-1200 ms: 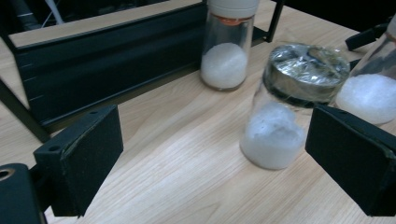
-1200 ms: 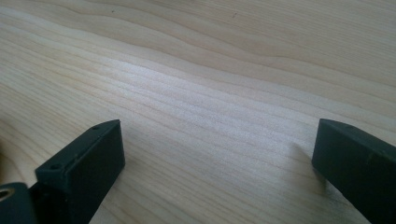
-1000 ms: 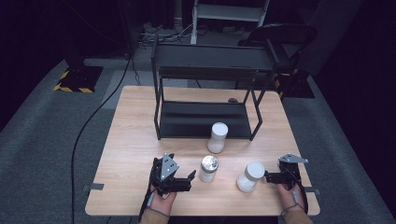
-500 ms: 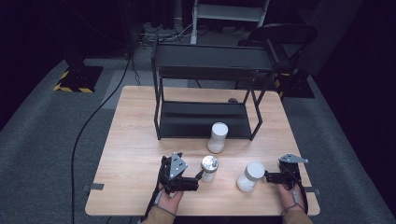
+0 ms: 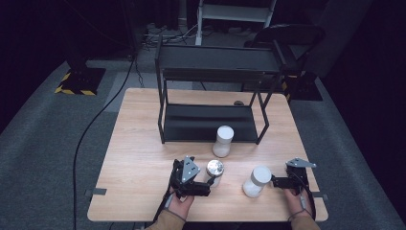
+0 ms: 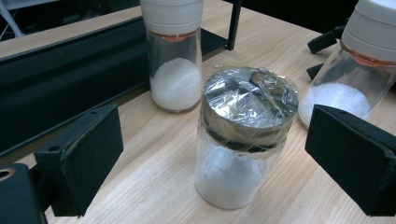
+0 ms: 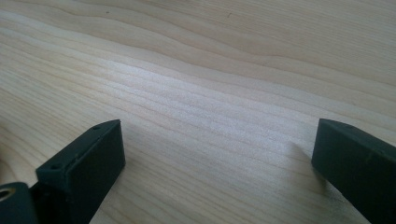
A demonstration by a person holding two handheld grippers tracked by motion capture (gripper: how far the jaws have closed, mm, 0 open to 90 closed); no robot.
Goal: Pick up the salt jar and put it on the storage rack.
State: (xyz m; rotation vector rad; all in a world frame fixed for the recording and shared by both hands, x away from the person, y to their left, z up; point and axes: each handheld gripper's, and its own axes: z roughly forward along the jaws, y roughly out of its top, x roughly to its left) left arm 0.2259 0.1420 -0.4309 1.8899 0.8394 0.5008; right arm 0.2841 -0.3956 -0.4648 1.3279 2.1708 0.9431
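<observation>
1. Foil-capped jar [image 6: 245, 135]: one, standing upright near the front edge of the bench [image 5: 139, 143], part-filled with white grains and capped with crinkled silver wrap. It sits between the spread jaws of the left tool [image 6: 215, 158], and neither pad touches it.
2. Bench: one, pale wood, carrying everything below.
3. Black rack [image 5: 210, 81]: one, two-tiered, at the far half of the bench.
4. White-capped jars: two, both holding white grains. One [image 5: 223, 141] stands upright just in front of the rack's lower shelf. The other [image 5: 255, 181] leans at the front right, just beside the right tool [image 5: 274, 181].
5. Tools: two, one in each hand. The left tool has its jaws wide, with the foil-capped jar in the gap. The right tool's jaws also stand wide, and its own view shows bare wood grain between them; in the high view its tips sit just beside the leaning jar, and I cannot tell whether they touch it.
</observation>
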